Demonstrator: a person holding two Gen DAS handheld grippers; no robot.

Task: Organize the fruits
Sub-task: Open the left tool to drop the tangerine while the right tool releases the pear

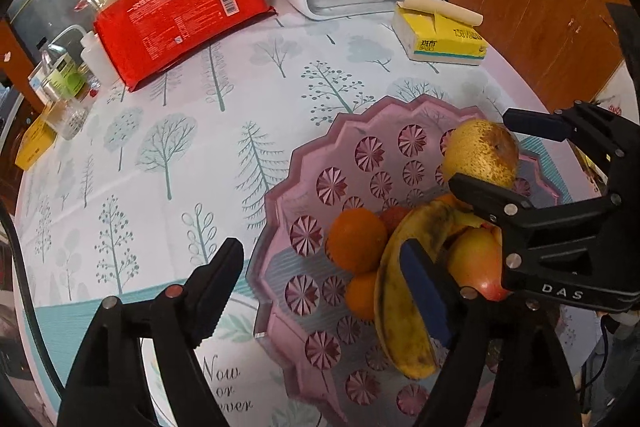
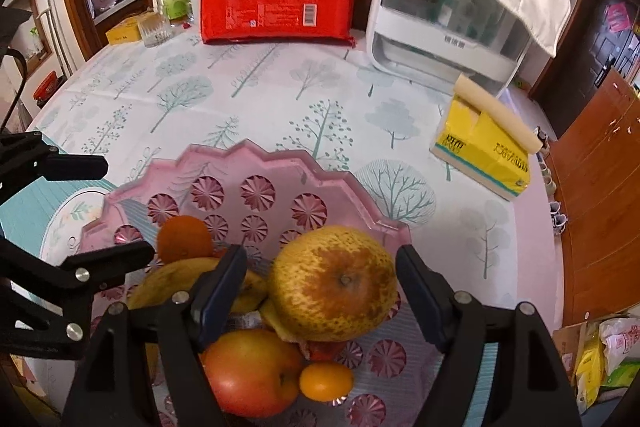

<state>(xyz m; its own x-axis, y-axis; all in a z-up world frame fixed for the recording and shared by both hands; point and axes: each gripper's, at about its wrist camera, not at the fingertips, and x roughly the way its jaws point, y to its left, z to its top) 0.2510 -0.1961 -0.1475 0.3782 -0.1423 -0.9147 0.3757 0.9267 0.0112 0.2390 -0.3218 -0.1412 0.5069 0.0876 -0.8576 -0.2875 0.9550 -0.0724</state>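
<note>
- In the left wrist view, our left gripper (image 1: 324, 291) has its fingers spread wide with nothing held.
- The pink tray (image 1: 304, 163) sits on the tree-print tablecloth (image 1: 160, 155), to the right of the middle. All the fruit is piled in its near right part.
- The banana (image 1: 404, 307) lies just by our right-hand finger (image 1: 426, 291). It runs long from near to far, curving up toward the pear (image 1: 482, 153).
- Two oranges (image 1: 356, 239) sit between our fingers, a bit to the right. A red and yellow apple (image 1: 476, 259) hides behind the finger.
- Our right gripper (image 1: 480, 151) reaches in from the right, with the pear between its open fingers.
- In the right wrist view, our right gripper (image 2: 320, 267) is open too. The pear (image 2: 332, 283) sits between the fingers, but we see a small gap on each side, so we think it is not squeezed.
- The apple (image 2: 252, 371) and a small orange (image 2: 326, 377) lie nearer, under the pear.
- We judge the right hand is nearest the pear, and the left hand is nearest the banana.
</note>
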